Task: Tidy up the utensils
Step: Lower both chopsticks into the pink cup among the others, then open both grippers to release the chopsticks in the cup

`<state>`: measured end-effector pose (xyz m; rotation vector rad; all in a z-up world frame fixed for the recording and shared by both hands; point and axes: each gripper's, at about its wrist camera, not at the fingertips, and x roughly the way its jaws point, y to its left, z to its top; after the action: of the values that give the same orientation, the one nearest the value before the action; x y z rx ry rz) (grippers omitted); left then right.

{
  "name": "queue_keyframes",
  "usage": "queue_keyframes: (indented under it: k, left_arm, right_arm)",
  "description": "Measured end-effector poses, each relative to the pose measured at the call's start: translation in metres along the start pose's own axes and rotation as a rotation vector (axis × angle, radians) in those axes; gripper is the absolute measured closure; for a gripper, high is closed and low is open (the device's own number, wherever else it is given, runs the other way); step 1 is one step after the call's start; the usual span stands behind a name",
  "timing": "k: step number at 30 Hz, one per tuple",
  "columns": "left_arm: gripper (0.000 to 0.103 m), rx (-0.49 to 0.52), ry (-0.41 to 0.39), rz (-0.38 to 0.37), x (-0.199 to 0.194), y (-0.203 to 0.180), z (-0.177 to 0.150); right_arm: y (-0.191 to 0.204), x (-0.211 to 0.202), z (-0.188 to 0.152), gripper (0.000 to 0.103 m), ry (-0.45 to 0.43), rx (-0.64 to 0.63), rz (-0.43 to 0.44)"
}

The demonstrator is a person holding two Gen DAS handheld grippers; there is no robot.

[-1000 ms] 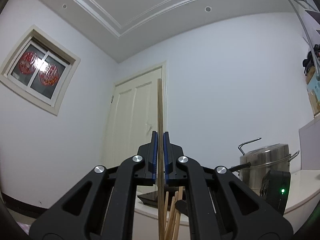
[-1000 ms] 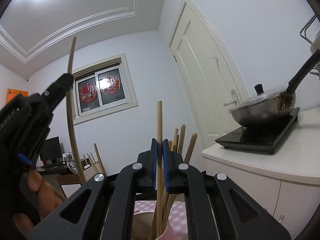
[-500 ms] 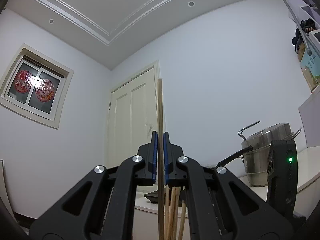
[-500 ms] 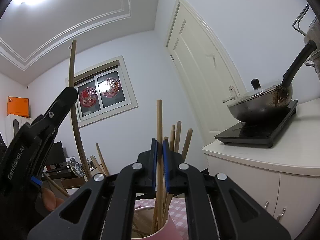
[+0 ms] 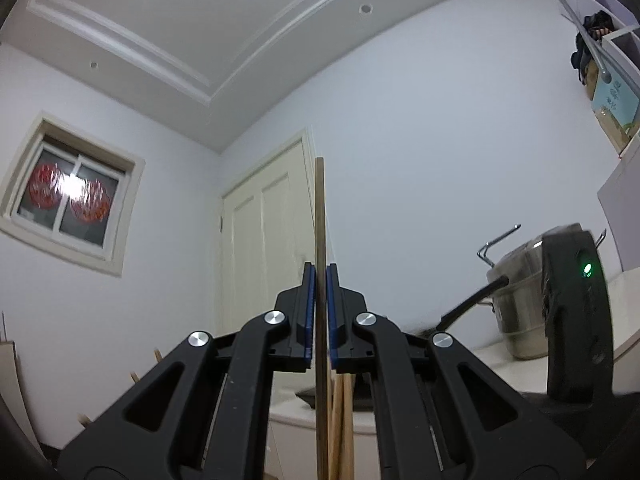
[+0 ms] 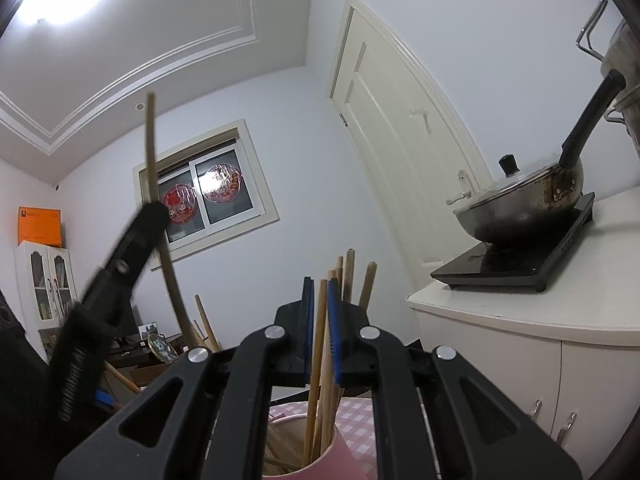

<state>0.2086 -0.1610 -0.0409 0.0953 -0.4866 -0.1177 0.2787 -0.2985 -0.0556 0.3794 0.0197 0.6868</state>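
My left gripper [image 5: 319, 280] is shut on a wooden chopstick [image 5: 319, 216] that stands upright, with several more chopsticks [image 5: 344, 420] rising just below and behind it. From the right wrist it shows as a black tool [image 6: 154, 210] at the left, holding that chopstick [image 6: 151, 140] high beside the cup. My right gripper [image 6: 320, 292] hovers over a pink cup [image 6: 332, 456] of chopsticks. One chopstick [image 6: 318, 340] leans loosely in the narrow gap between its blue pads, with its foot down in the cup.
A wok [image 6: 520, 216] sits on a black induction hob [image 6: 516, 268] on the white counter [image 6: 520, 320] to the right. A steel pot [image 5: 520, 304] stands further along. The cup rests on a pink checked cloth [image 6: 360, 412]. The right tool's black housing [image 5: 576, 320] is close on the right.
The left gripper has come down and closer to the cup with its chopstick. The chopstick in the right gripper has slid down between the pads into the cup.
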Motion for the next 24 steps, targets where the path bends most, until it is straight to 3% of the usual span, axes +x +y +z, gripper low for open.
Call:
queue_keyframes:
  k: [8,22,23,24]
  left_arm:
    - [0.098,-0.028,0.12,-0.004,0.012,0.003,-0.015]
    - [0.096,-0.046,0.248,-0.02,0.007,0.008,-0.032]
    - [0.091,-0.047,0.249,-0.015,0.007,0.009,-0.033]
    - [0.073,-0.051,0.25,-0.013,0.006,0.01,-0.034]
  right_arm:
    - [0.0,0.0,-0.002,0.096,0.011,0.001,0.007]
    - [0.006,-0.003,-0.004,0.095,0.026,0.003,-0.014]
    - [0.006,-0.003,-0.004,0.095,0.027,0.002,-0.018]
    - [0.007,-0.004,-0.005,0.094,0.027,0.003,-0.024]
